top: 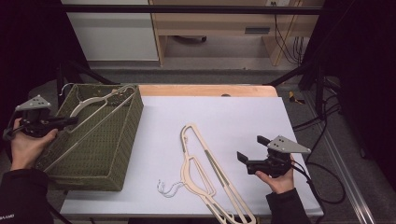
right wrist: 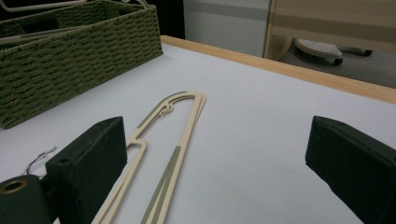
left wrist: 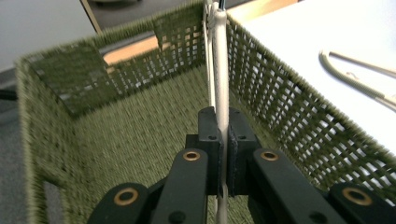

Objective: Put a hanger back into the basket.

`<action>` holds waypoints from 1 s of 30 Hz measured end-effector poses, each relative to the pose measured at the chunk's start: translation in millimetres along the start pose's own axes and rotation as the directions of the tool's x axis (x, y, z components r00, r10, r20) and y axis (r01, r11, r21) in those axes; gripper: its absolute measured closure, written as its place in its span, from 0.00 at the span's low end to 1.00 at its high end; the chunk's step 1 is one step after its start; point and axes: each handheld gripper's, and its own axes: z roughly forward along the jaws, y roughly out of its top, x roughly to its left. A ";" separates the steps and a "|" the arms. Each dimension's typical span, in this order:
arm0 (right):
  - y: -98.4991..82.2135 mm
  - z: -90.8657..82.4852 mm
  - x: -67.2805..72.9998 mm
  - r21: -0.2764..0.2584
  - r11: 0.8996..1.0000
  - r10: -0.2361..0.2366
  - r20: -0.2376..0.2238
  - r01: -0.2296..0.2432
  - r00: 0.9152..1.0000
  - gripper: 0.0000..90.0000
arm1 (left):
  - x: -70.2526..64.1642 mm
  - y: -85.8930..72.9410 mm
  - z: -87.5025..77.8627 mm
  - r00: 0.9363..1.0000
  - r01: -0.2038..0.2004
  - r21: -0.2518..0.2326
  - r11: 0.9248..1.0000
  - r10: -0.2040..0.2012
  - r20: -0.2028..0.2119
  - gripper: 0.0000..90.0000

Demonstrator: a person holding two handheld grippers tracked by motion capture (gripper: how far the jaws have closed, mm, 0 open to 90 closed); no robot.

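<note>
A green woven basket (top: 127, 140) stands at the table's left. A cream hanger (top: 100, 105) lies slanted inside it, reaching from the near left wall to the far right corner. My left gripper (top: 70, 122) is at the basket's left rim, shut on that hanger's bar (left wrist: 220, 88); the bar runs straight away between the pads over the basket's floor (left wrist: 140, 135). Two more cream hangers (top: 201, 161) lie stacked on the white table, their wire hooks (top: 166, 189) towards the front edge. My right gripper (top: 251, 148) hovers open just right of these hangers (right wrist: 173, 126), nothing between its pads (right wrist: 93, 158).
The white tabletop (top: 233, 116) ends in a wooden strip (top: 205, 90) at the back. Black frame bars (top: 299, 70) and cables (top: 322, 121) flank the table's right side. Light wooden furniture (top: 219, 23) stands beyond the table.
</note>
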 end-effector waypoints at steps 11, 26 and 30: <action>-0.7 1.3 0.7 0.007 1.000 -0.002 -0.002 0.002 1.000 0.07 | 3.5 -34.4 34.0 0.997 0.075 0.054 0.996 -0.075 -0.006 0.96; -1.0 1.0 0.4 0.008 1.000 -0.015 -0.007 0.015 1.000 0.07 | 11.2 -44.9 41.3 0.976 0.159 0.089 0.983 -0.144 -0.162 0.92; -0.7 0.8 0.6 0.002 1.000 -0.010 -0.007 0.010 1.000 0.07 | 14.1 -47.1 41.3 0.967 0.183 0.113 0.977 -0.159 -0.197 0.89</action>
